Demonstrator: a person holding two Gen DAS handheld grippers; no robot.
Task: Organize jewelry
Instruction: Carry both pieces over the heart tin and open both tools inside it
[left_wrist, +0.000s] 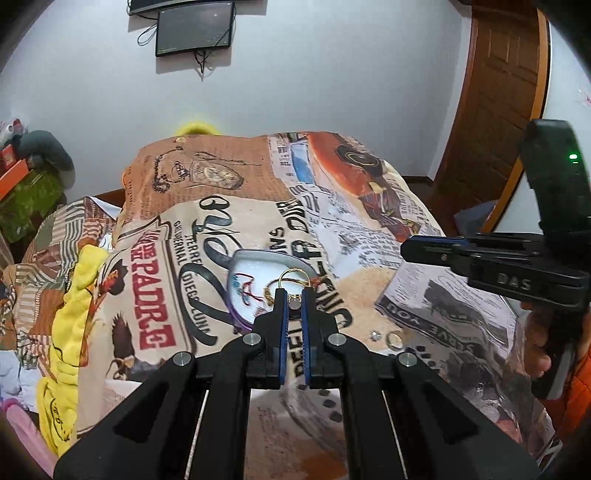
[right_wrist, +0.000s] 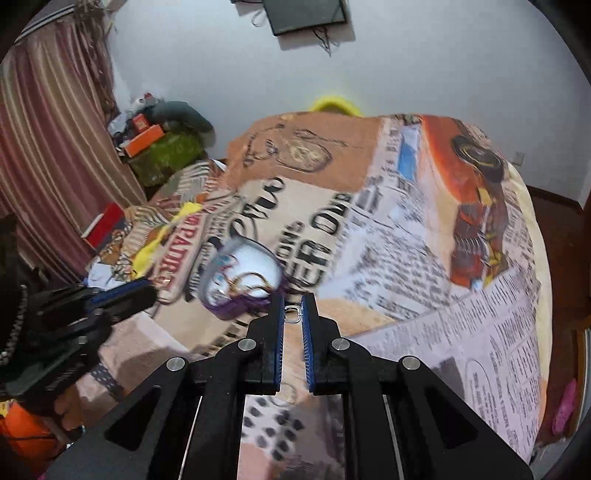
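Note:
A heart-shaped dish with a grey and purple rim lies on the printed blanket, and gold hoops rest in its white hollow. My left gripper hovers at the dish's near edge, shut on a small gold ring with a pale stone. On the blanket to the right lie a sparkly stud and a pale ring. My right gripper is held above the blanket just right of the dish, shut on a small silvery ring. Each gripper also appears in the other's view: the right gripper, the left gripper.
The blanket covers a bed that drops off at the right toward a wooden door. Yellow cloth and piled clothes lie at the left. Boxes and bags stand by a striped curtain. A dark screen hangs on the wall.

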